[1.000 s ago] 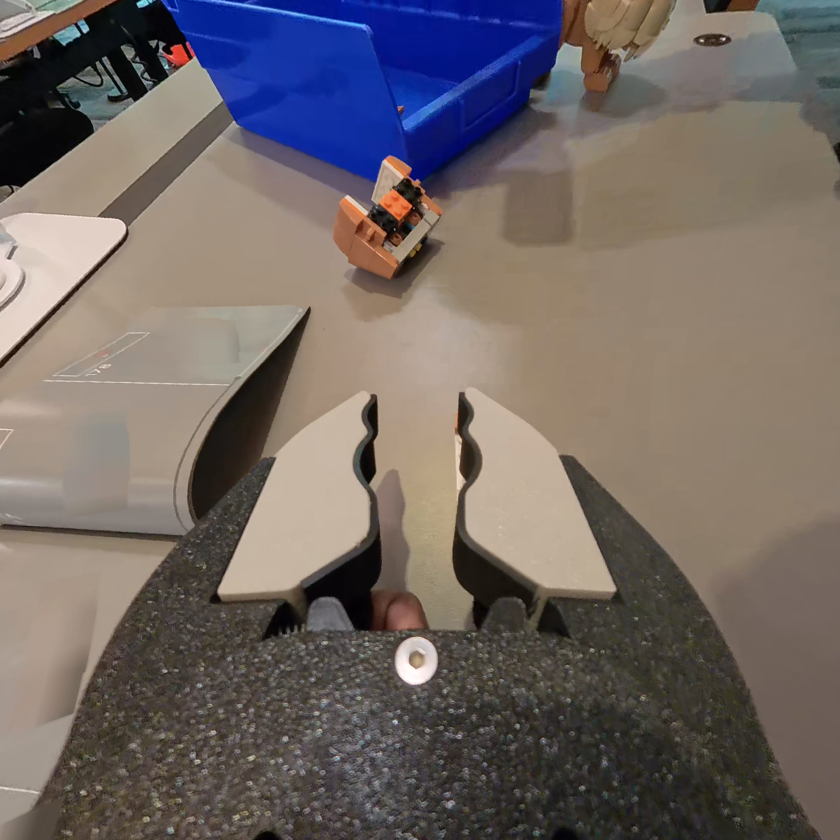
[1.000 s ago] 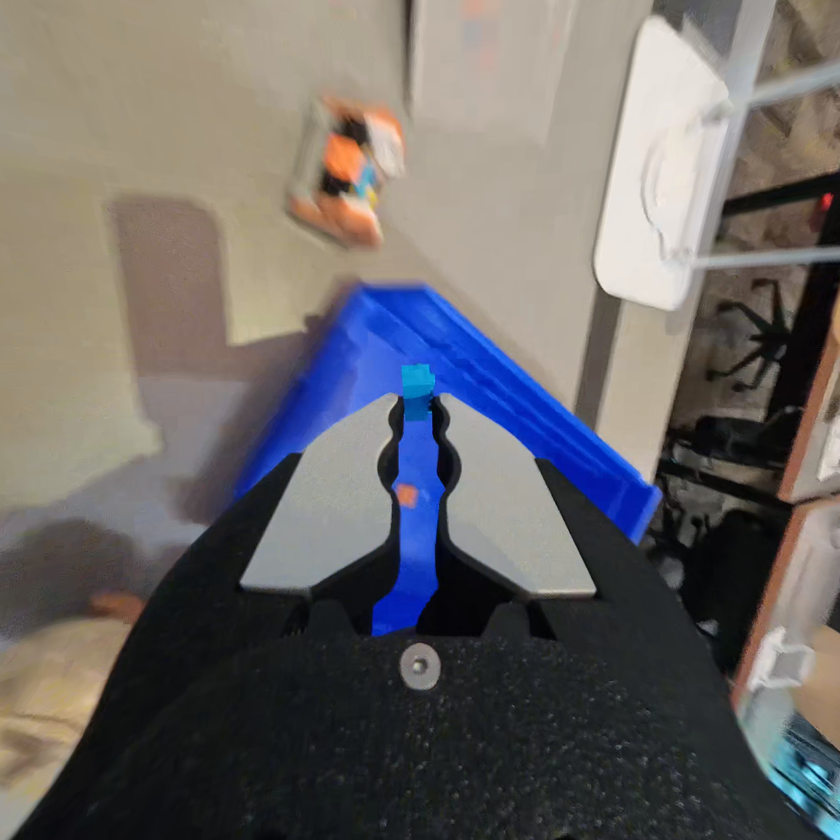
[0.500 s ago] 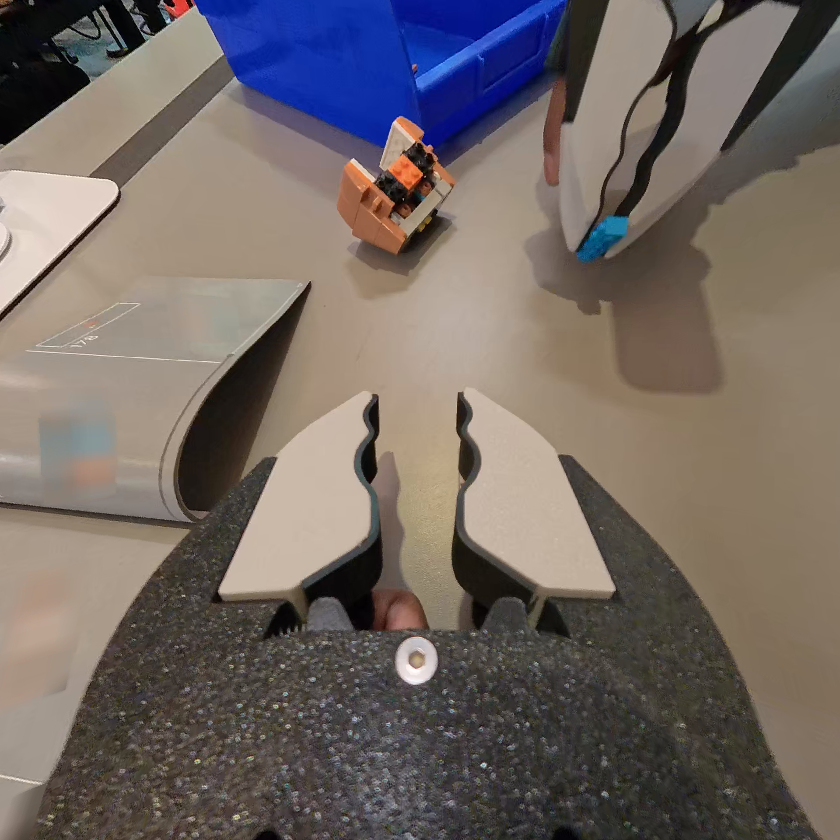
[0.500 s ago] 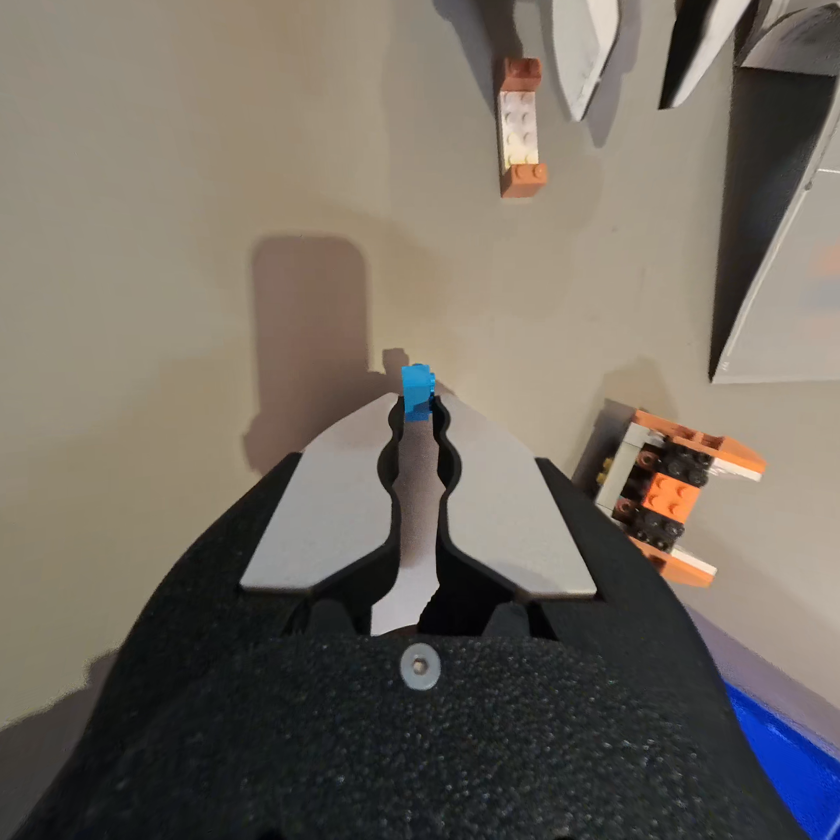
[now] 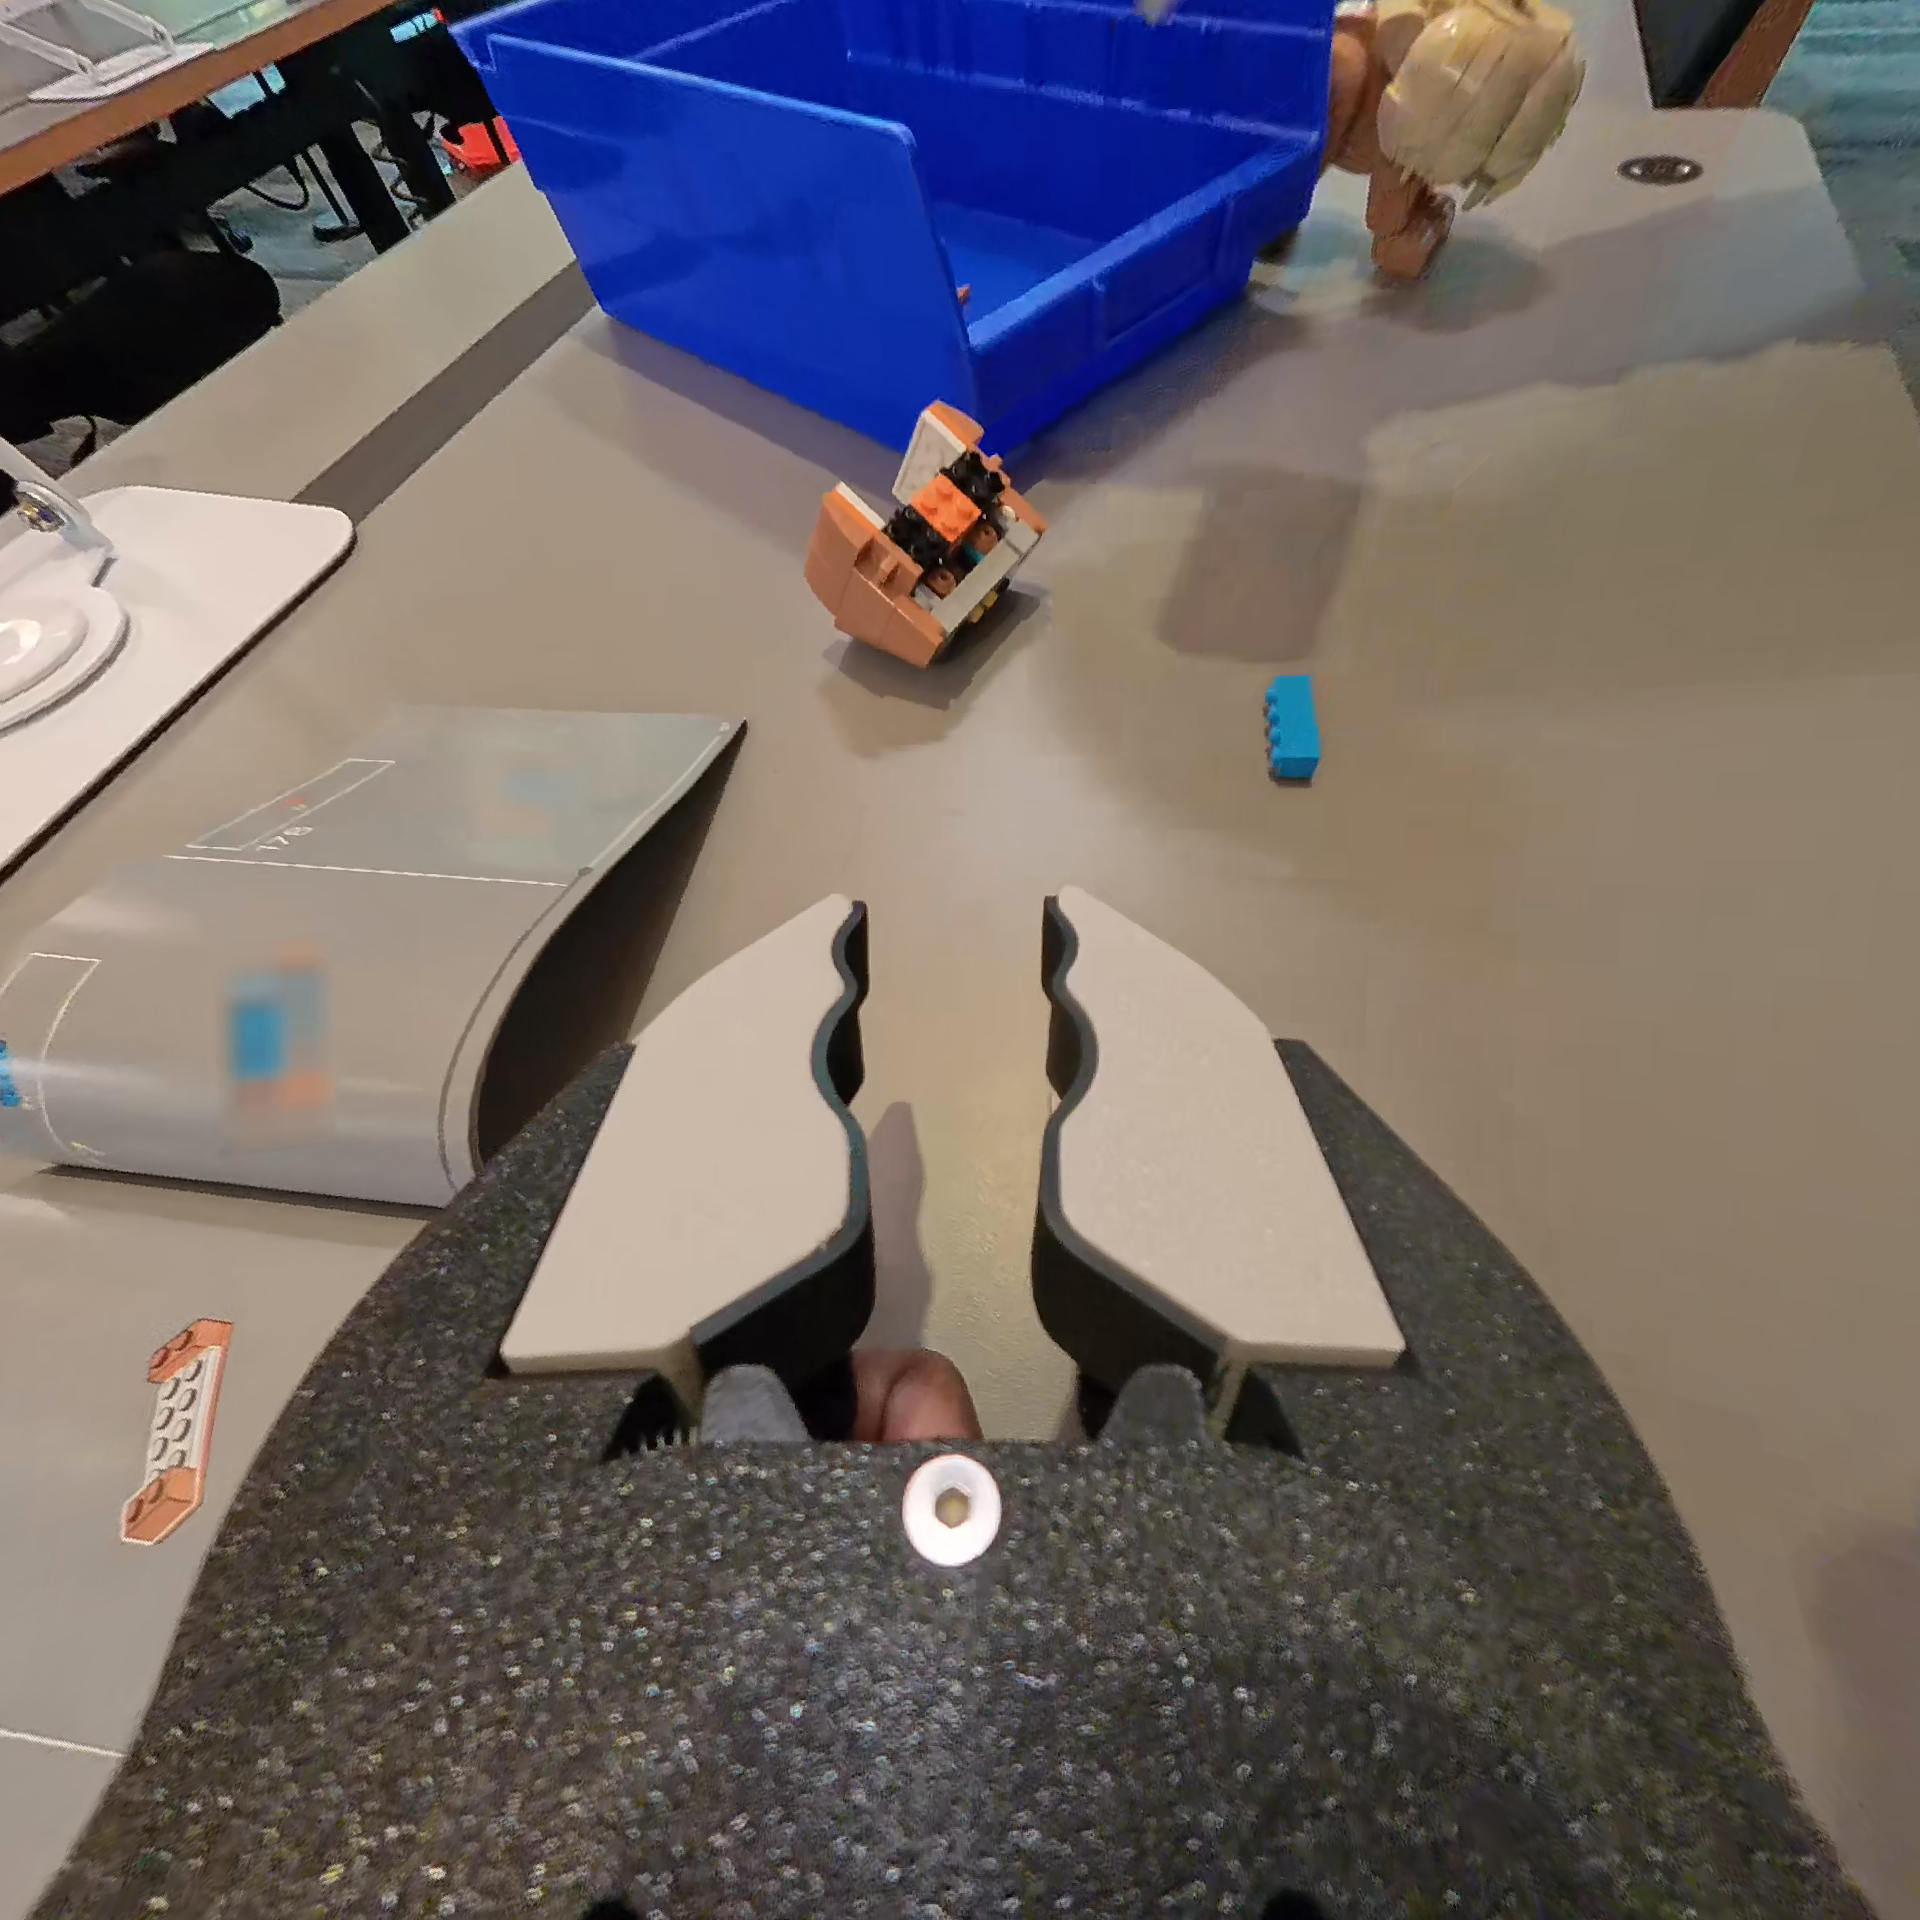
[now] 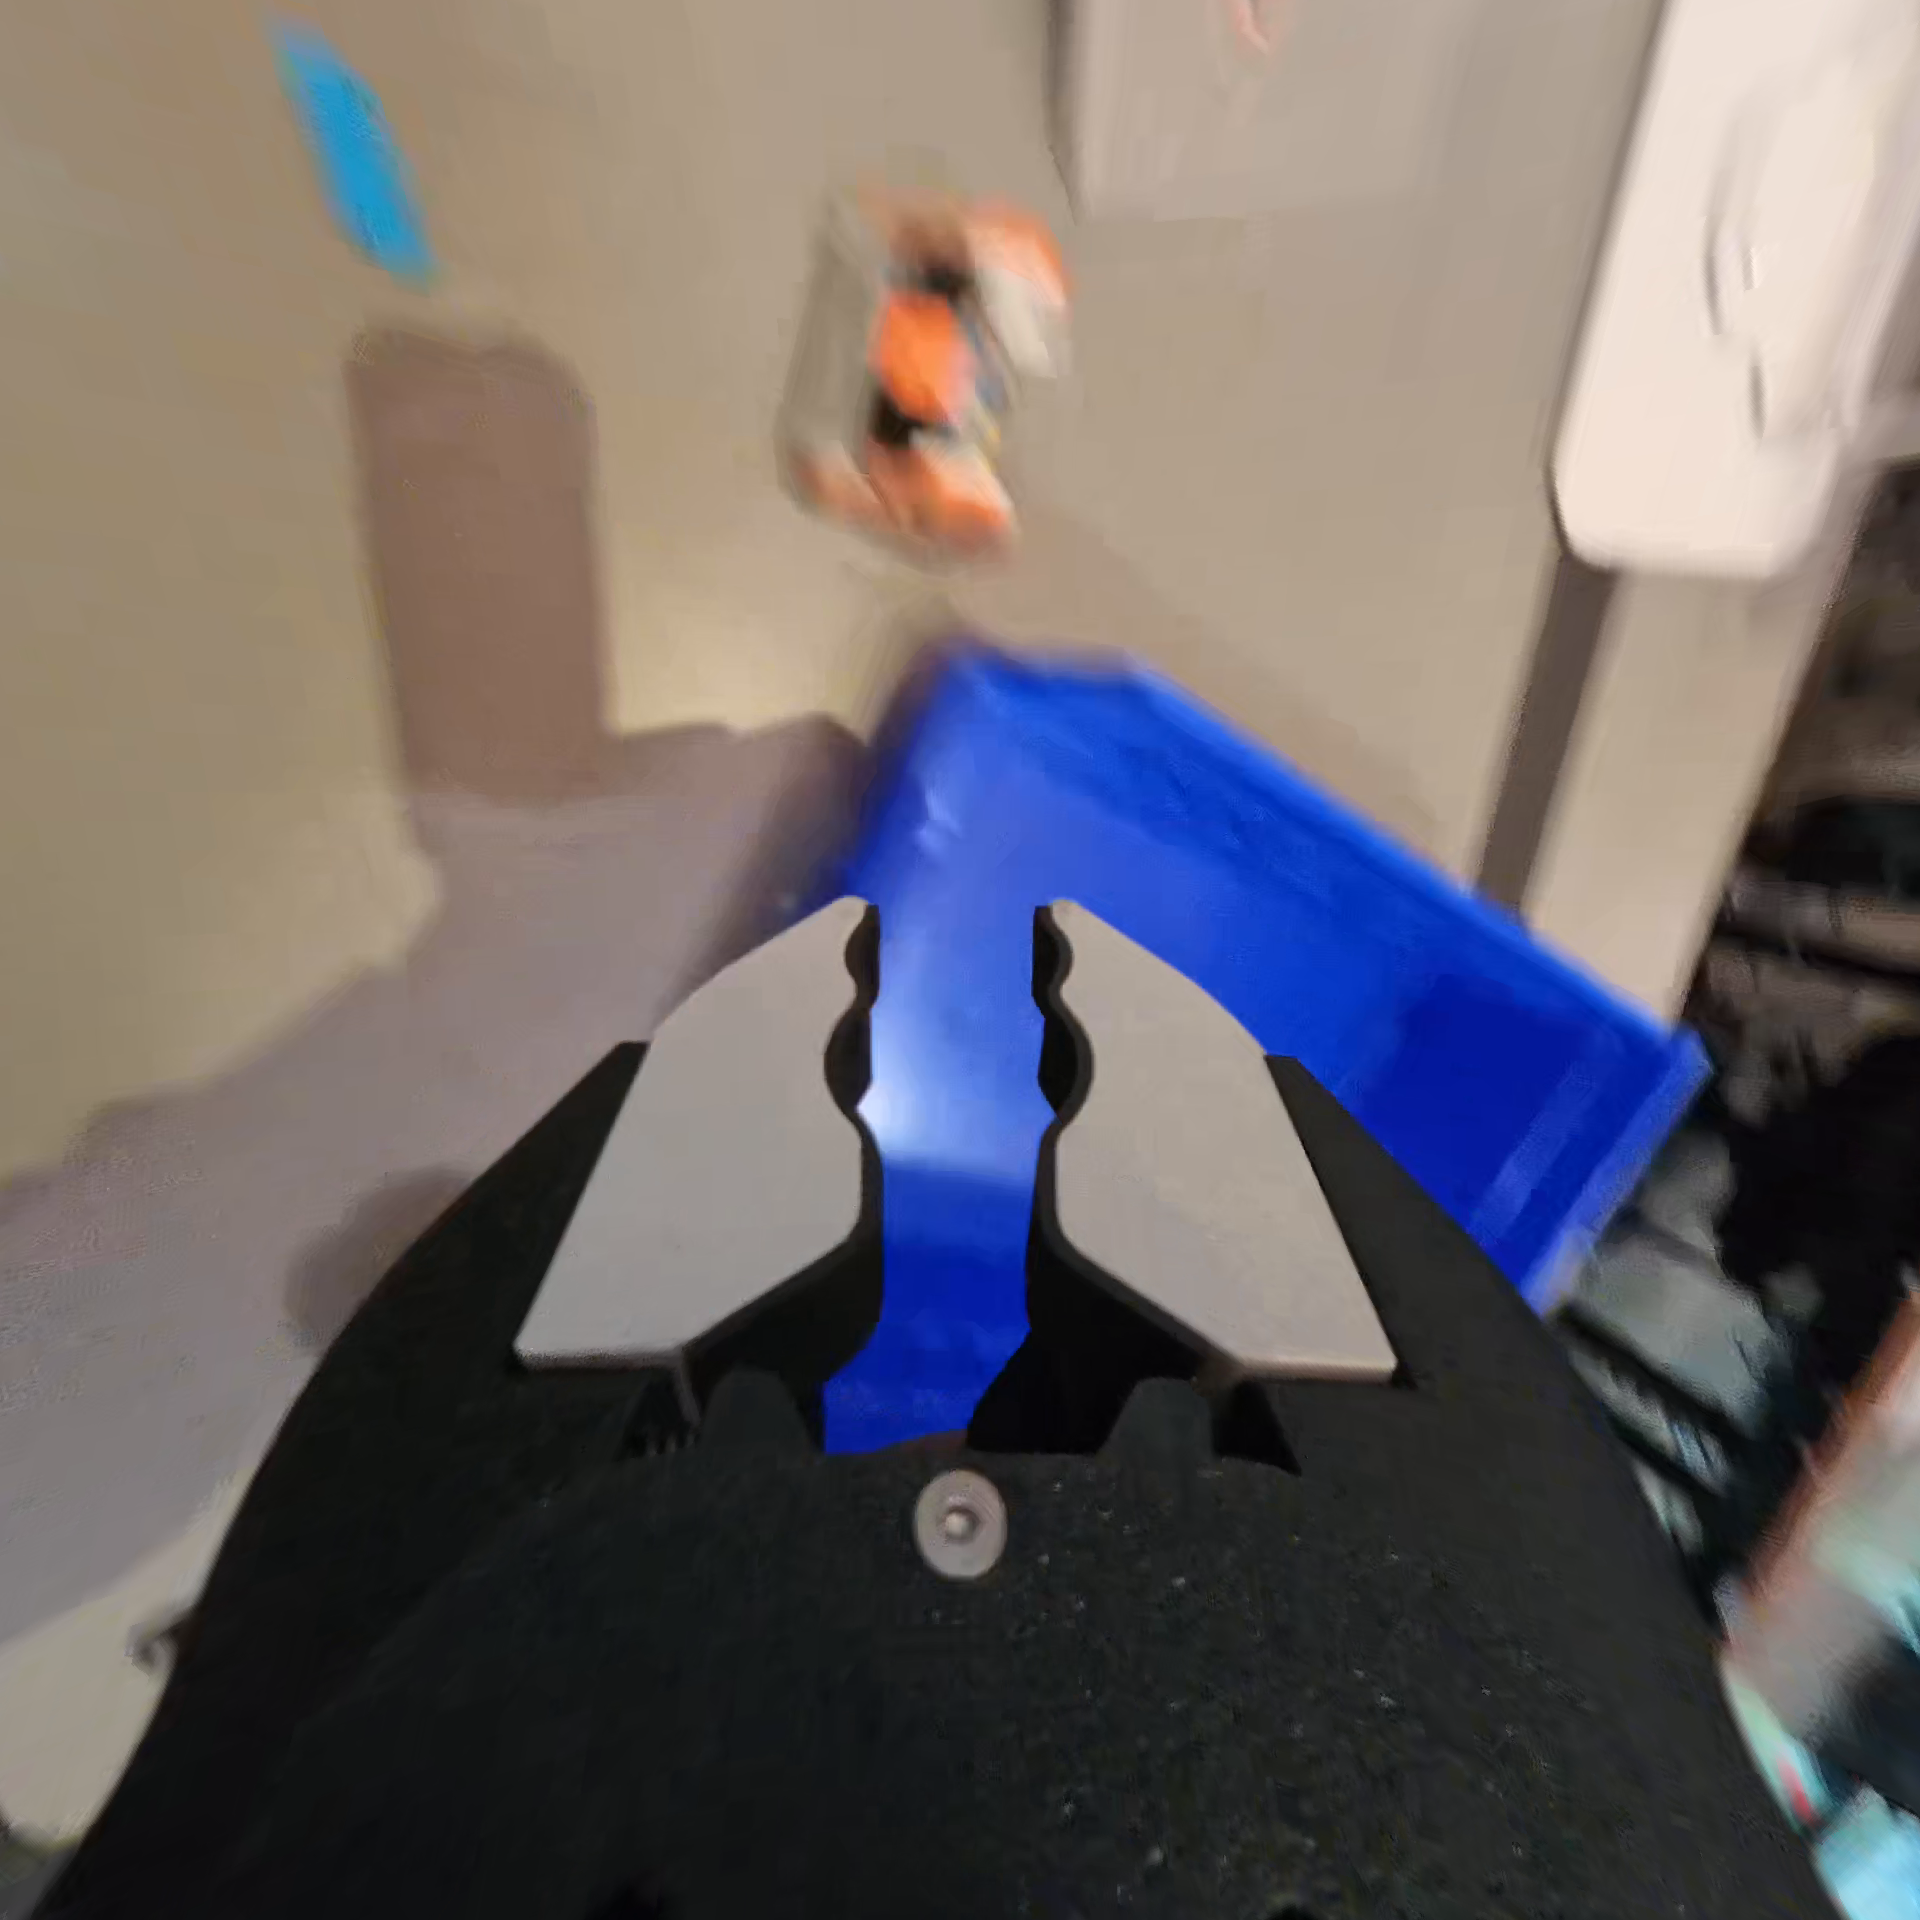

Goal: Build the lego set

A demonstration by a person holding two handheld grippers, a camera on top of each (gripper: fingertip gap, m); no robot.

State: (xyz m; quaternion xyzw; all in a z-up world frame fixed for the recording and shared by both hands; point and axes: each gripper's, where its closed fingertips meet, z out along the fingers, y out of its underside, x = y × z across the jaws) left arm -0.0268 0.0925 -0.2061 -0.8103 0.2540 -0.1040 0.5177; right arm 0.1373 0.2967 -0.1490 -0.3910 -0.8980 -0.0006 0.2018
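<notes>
Blue brick (image 5: 1291,727) now loose on table (image 5: 1558,935), well beyond both grippers' spread, empty jaws.

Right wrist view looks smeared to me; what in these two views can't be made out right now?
- Right wrist view: motion blur smears the small build and blue brick; no studs or details readable.
- Bin contents: in the left wrist view its near wall hides most of the floor; in the right, blur and the right tool cover it.
- Tan figure: cut off by the top edge, left wrist view.
- Booklet pictures: blurred.
</notes>
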